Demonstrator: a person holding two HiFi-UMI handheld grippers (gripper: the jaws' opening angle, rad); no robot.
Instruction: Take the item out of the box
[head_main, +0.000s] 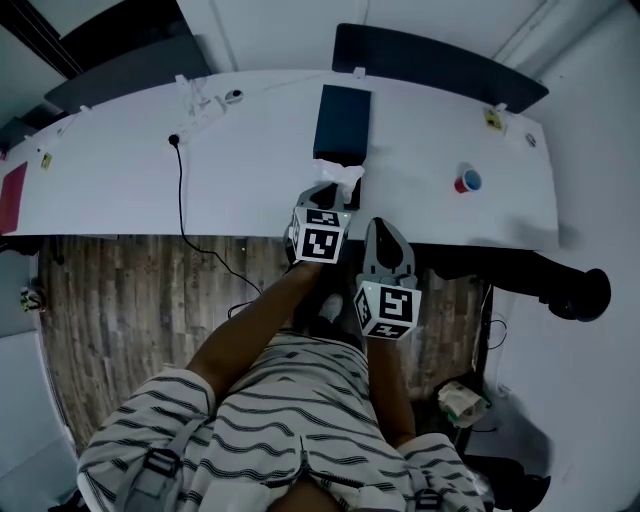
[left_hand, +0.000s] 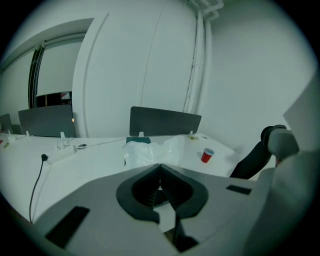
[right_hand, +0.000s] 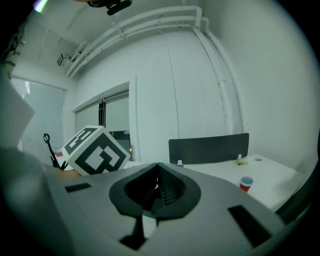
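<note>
A dark blue box (head_main: 342, 122) lies flat on the white table (head_main: 130, 190), its near end toward me. A crumpled clear plastic bag (head_main: 341, 173) with the item sticks out of that end. My left gripper (head_main: 324, 190) is at the bag's near edge, jaws closed on the plastic. In the left gripper view the bag (left_hand: 150, 150) rises right off the closed tips of the left gripper (left_hand: 160, 166), with the box (left_hand: 137, 140) behind it. My right gripper (head_main: 388, 229) hangs over the table's front edge, to the right and nearer me. It is shut and holds nothing (right_hand: 158, 165).
A red cup (head_main: 467, 182) stands on the table to the right. A black cable (head_main: 181, 185) and a white power strip (head_main: 205, 108) lie at the left. Dark divider panels (head_main: 430, 62) line the table's far edge. A black chair (head_main: 560, 283) is at the right.
</note>
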